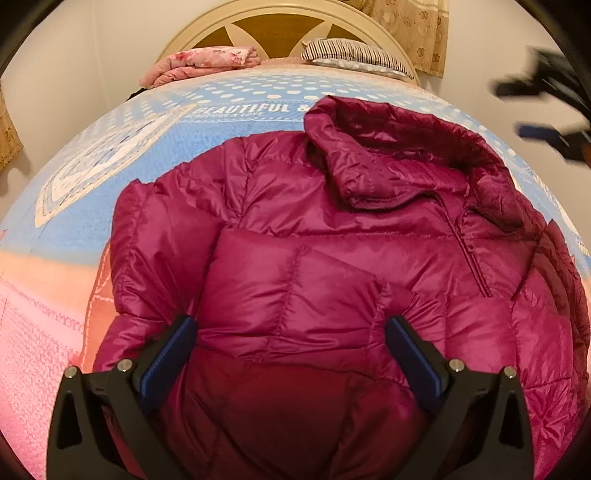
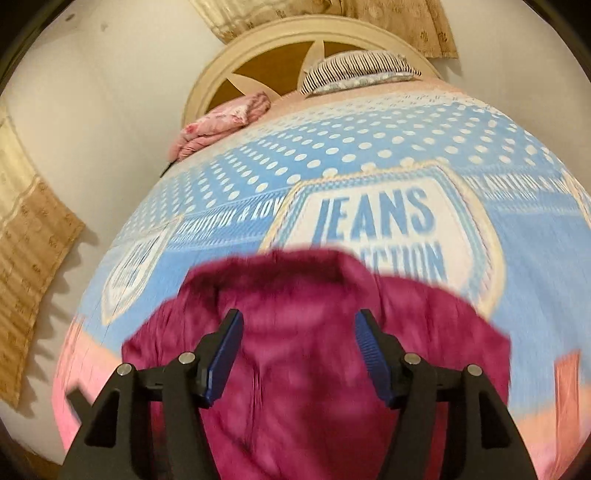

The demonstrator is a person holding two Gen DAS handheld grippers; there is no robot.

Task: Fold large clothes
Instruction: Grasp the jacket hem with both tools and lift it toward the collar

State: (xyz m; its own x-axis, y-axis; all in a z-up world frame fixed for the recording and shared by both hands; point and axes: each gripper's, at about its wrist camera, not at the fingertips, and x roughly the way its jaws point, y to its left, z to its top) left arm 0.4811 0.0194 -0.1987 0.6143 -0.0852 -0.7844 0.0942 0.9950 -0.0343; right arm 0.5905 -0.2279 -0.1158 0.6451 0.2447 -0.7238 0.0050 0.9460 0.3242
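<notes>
A magenta hooded puffer jacket (image 1: 332,251) lies spread on the bed, hood (image 1: 391,155) toward the headboard, its left sleeve folded across the chest. My left gripper (image 1: 291,332) is open and empty, hovering over the jacket's lower front. The right gripper shows blurred at the right edge of the left wrist view (image 1: 543,110), above the bed. In the right wrist view the right gripper (image 2: 299,332) is open and empty above the jacket (image 2: 303,369), which is blurred by motion.
The bed (image 2: 369,155) has a blue polka-dot cover with "JEANS" print and pink edges. A folded pink blanket (image 1: 199,64) and a striped pillow (image 1: 354,55) lie by the cream headboard (image 1: 280,14). Beige curtains (image 2: 29,236) hang on the wall at left.
</notes>
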